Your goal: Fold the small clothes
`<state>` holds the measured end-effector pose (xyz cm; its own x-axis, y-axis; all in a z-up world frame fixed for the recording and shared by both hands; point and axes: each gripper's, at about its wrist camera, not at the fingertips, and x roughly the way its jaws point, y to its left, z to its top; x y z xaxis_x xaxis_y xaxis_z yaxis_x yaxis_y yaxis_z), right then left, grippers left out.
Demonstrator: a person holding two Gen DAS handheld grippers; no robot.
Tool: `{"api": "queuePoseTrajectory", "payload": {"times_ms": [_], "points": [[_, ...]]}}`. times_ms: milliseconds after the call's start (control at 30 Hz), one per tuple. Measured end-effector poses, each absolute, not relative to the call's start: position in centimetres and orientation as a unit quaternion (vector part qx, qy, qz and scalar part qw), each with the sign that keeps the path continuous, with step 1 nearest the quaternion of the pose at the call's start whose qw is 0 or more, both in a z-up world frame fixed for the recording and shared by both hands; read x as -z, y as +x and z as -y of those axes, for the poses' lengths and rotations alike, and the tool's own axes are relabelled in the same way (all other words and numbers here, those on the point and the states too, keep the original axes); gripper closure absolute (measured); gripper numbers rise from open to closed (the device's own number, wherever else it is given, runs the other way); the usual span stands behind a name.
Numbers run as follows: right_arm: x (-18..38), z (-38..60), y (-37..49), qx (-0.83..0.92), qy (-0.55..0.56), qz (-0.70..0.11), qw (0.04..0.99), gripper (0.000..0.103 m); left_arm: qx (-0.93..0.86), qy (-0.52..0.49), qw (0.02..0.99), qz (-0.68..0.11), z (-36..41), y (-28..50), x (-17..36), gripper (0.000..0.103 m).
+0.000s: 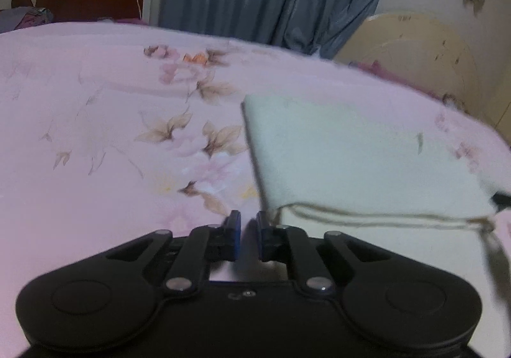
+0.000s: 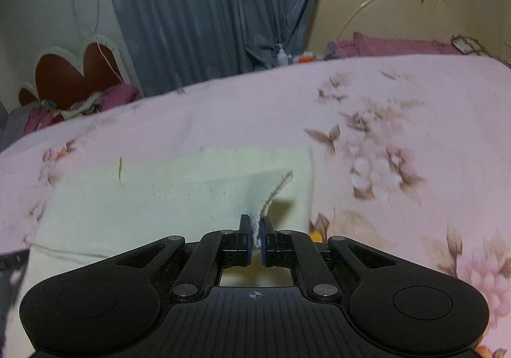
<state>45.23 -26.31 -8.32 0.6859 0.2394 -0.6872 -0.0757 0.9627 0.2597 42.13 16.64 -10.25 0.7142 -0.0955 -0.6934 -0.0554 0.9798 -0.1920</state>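
Note:
A small cream-white garment (image 1: 351,160) lies on the pink floral bedspread (image 1: 95,121). In the left wrist view its near hem is lifted at the right side. My left gripper (image 1: 248,224) hangs just left of the garment's near corner, its jaws a small gap apart with nothing between them. In the right wrist view the same garment (image 2: 143,198) spreads out ahead and to the left. My right gripper (image 2: 255,230) is shut on a hemmed corner of it, lifted and folded over the rest of the cloth.
The bedspread (image 2: 399,134) covers the whole bed. A cream headboard (image 2: 399,6) stands at the far right, blue curtains (image 2: 207,13) behind, a red scalloped headboard (image 2: 73,70) and piled clothes at far left. Small bottles (image 2: 282,54) stand beyond the bed.

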Motion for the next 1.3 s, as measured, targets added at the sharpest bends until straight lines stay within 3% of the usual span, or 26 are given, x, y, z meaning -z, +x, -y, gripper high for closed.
{"api": "queuePoseTrajectory", "payload": {"times_ms": [200, 367, 500, 767, 900, 1033, 1133, 1233, 1300], "points": [[7.7, 26.1, 44.8, -0.087, 0.111, -0.380, 0.914, 0.099, 0.028, -0.086, 0.936, -0.339, -15.3, 41.3, 9.2, 0.085], [7.7, 26.3, 44.7, -0.089, 0.111, -0.388, 0.911, 0.099, 0.031, -0.046, 0.929, -0.366, -14.3, 42.6, 9.9, 0.085], [8.7, 26.4, 45.0, -0.088, 0.107, -0.402, 0.905, 0.099, 0.049, -0.064, 0.928, -0.363, -14.6, 42.7, 10.4, 0.097], [9.7, 26.7, 44.7, -0.082, 0.101, -0.414, 0.901, 0.098, 0.051, -0.076, 0.923, -0.373, -15.7, 41.7, 10.8, 0.100], [10.4, 27.0, 44.9, -0.081, 0.103, -0.415, 0.900, 0.098, 0.044, -0.066, 0.936, -0.342, -15.8, 40.5, 8.6, 0.086], [9.7, 27.1, 44.6, -0.088, 0.095, -0.396, 0.909, 0.098, 0.075, -0.056, 0.943, -0.321, -14.0, 41.6, 7.4, 0.082], [10.6, 27.2, 45.1, -0.078, 0.094, -0.409, 0.904, 0.098, 0.088, -0.046, 0.916, -0.389, -12.6, 43.8, 10.0, 0.080], [10.9, 27.3, 45.3, -0.074, 0.094, -0.417, 0.901, 0.098, 0.097, -0.030, 0.915, -0.392, -12.0, 43.4, 10.0, 0.080], [9.6, 27.5, 44.9, -0.062, 0.087, -0.402, 0.910, 0.098, 0.102, -0.044, 0.924, -0.366, -12.4, 43.1, 8.9, 0.073]]}}
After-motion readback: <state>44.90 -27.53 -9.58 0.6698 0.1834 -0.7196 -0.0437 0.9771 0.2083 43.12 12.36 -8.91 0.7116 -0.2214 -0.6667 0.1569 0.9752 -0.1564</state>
